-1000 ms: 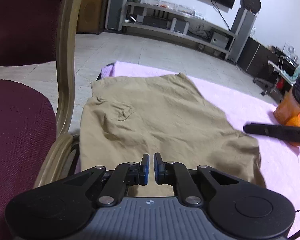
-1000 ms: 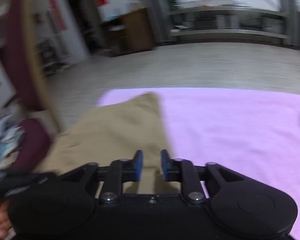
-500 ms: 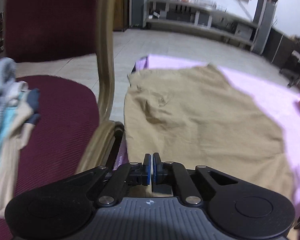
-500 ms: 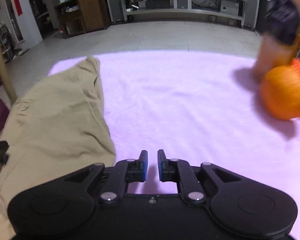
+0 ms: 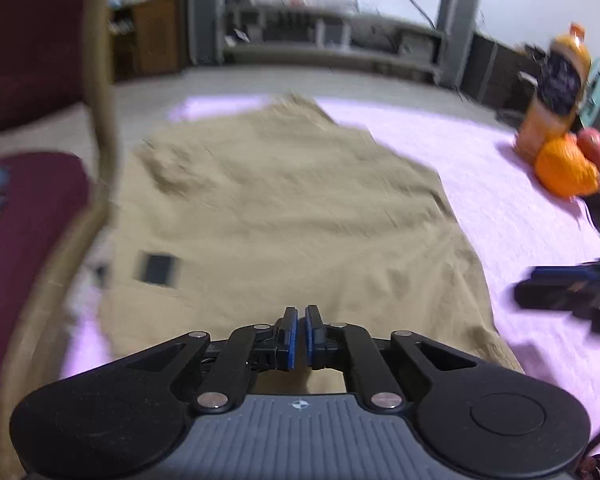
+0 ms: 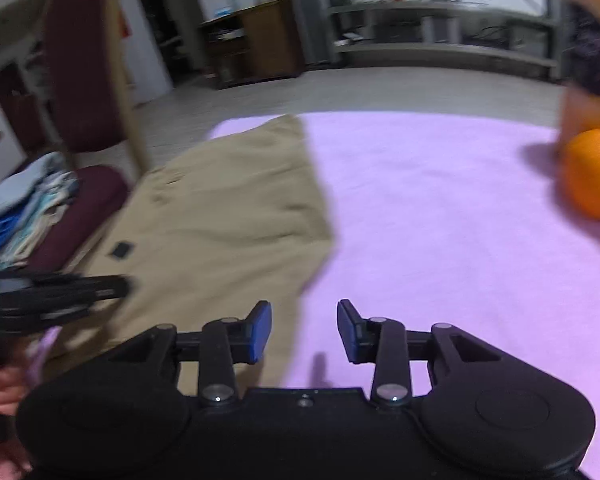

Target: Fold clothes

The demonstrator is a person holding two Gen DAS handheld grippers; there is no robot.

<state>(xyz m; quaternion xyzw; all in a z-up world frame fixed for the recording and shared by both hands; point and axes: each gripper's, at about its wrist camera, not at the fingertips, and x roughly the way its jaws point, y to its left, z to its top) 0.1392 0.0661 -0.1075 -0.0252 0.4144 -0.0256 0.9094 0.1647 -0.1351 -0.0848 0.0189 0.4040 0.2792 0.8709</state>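
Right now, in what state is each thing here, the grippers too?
Garment: tan, spread flat on the pink cloth, not held by either gripper.
Pink cloth: spread out flat.
Left gripper: shut, nothing between the pads.
Right gripper: jaws opening, nothing between them.
Bottle: upright.
Chair: a pile of clothes lies on its seat.

Pink cloth [image 6: 420, 208] bare — fruit [image 6: 592, 172] right.

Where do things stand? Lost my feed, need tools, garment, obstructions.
Left tool shut, empty. Right tool opening, nothing between. Tan garment flat on pink cloth, unfolded. Oranges far right, clear of it.
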